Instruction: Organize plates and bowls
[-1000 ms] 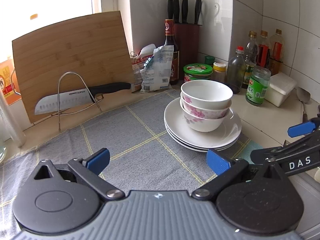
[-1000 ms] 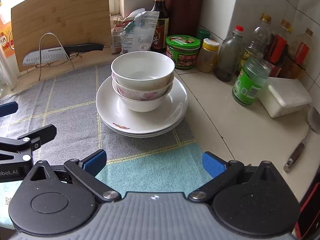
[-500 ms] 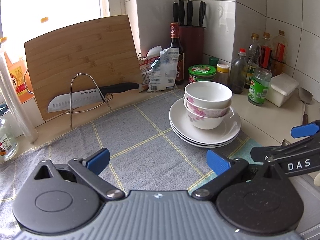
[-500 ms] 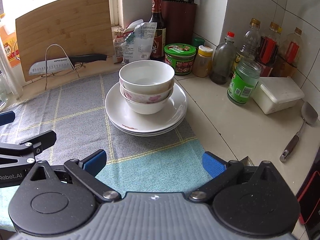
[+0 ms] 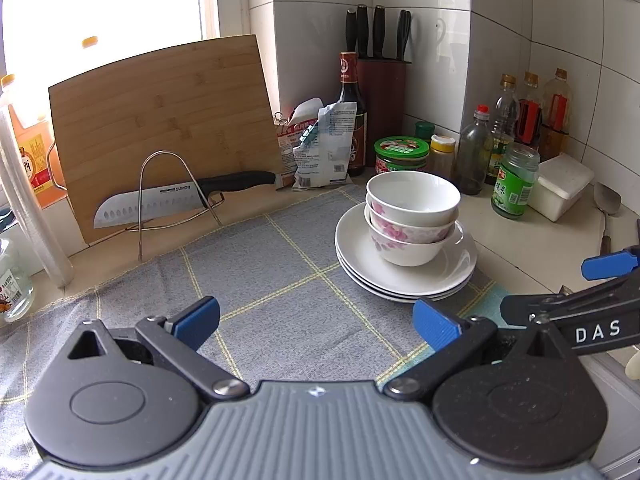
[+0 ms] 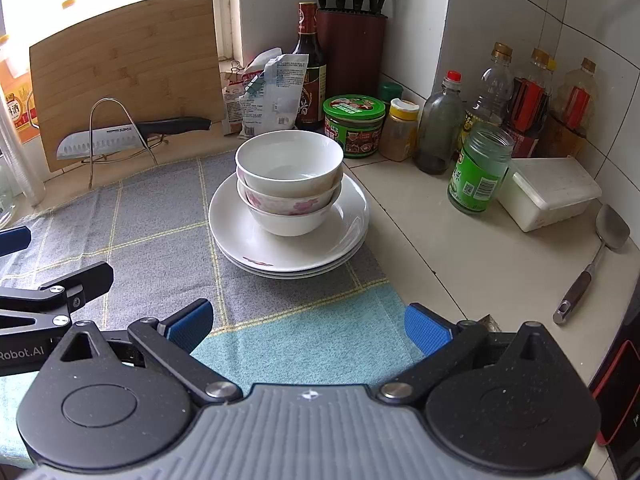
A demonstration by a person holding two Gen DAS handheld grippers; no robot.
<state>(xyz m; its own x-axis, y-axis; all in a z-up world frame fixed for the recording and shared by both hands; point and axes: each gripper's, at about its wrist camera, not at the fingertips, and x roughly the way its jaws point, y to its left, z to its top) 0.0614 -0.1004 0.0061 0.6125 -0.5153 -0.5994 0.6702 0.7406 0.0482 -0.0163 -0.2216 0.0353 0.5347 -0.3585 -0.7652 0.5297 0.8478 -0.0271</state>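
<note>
- Blue ribbed pads tip both tools: the left gripper [image 5: 316, 322] and right gripper [image 6: 308, 326] are spread wide at the lower frame, empty.
- Woven grey-and-teal checked cloth [image 6: 160, 216] covers the counter beyond.
- Glossy white stacked plates [image 6: 340, 236] sit mid-frame on the cloth, carrying three nested round bowls [image 6: 289, 168], the middle one pink-flowered.
- Bamboo cutting board [image 5: 160, 120] leans at upper left, a dimpled steel knife [image 5: 160, 200] before it.

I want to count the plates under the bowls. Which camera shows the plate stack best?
The right wrist view: the plate stack sits near centre, and its front rim shows three layered edges. The left wrist view shows the same plate stack off to the right, with the edges also visible. In both, the bowls cover its middle.
</note>
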